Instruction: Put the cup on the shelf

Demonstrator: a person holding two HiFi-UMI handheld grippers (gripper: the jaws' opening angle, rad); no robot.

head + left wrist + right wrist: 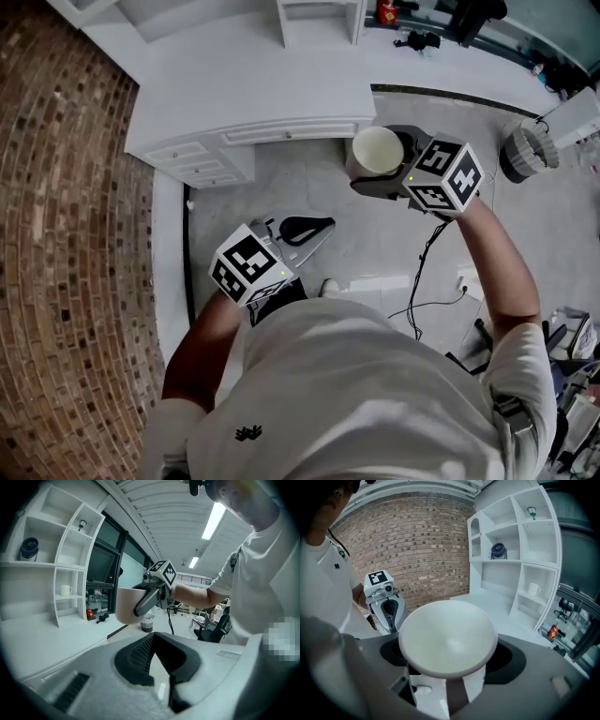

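While the right tool [384, 169] pinched the white cup [377, 150] by its sides at one o'clock, beside the counter [244, 84], it looked light, stiff, slippery and breakable. The left tool [323, 225] hung pressed together, empty.

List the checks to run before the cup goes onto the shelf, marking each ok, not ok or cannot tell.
1. Cup held by right claw: ok, jaws shut on its sides.
2. Cup empty: ok, nothing shows inside from the head view.
3. Left claw out of the way: ok, shut, empty, low and apart from the cup.
4. Free space on the shelf: ok, the bay under the blue jar is bare.
5. Grip firm enough for the lift: cannot tell.
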